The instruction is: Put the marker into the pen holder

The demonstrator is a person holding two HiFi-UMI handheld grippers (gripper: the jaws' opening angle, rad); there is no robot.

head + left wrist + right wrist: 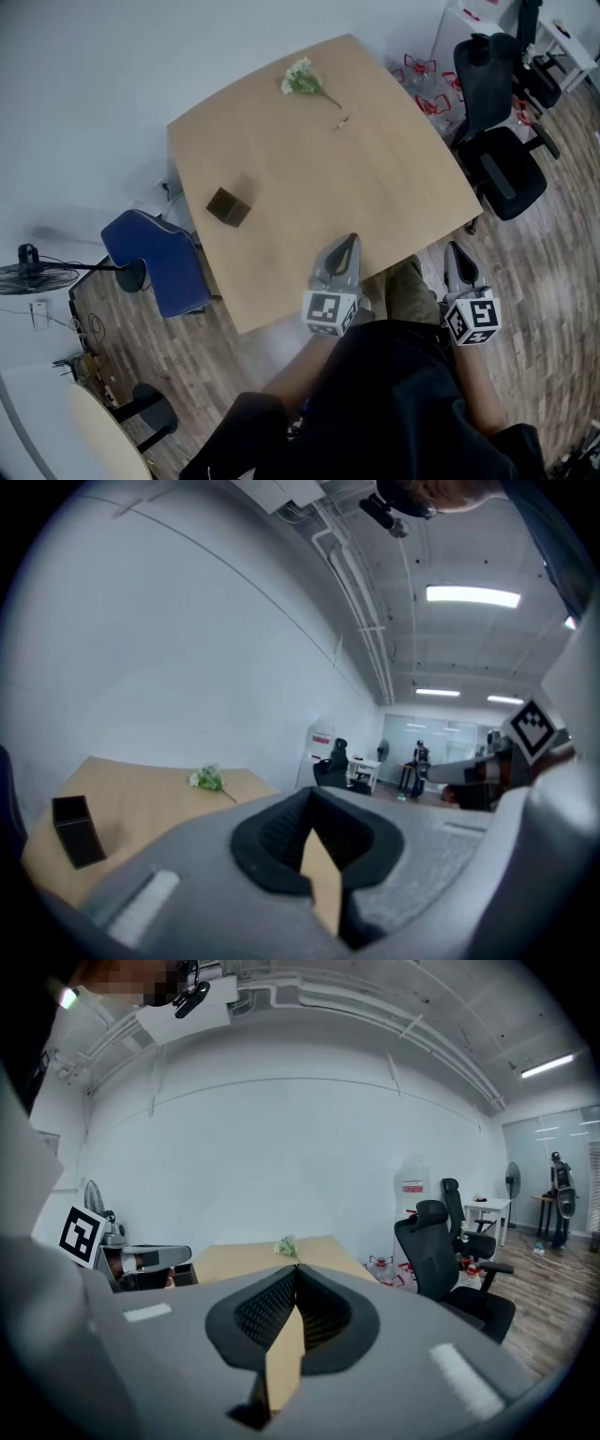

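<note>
A small pale marker lies on the far part of the wooden table, next to a sprig of white flowers. The dark square pen holder stands near the table's left edge; it also shows at the left of the left gripper view, pen holder. My left gripper hovers over the table's near edge, shut and empty, its tips meeting. My right gripper is off the table's near right corner, jaws together with nothing held. Both grippers are far from the marker.
A blue chair stands left of the table and black office chairs to its right. A floor fan is at far left. Red-and-white items lie on the floor beyond the right edge. The person's dark-clothed lap fills the bottom.
</note>
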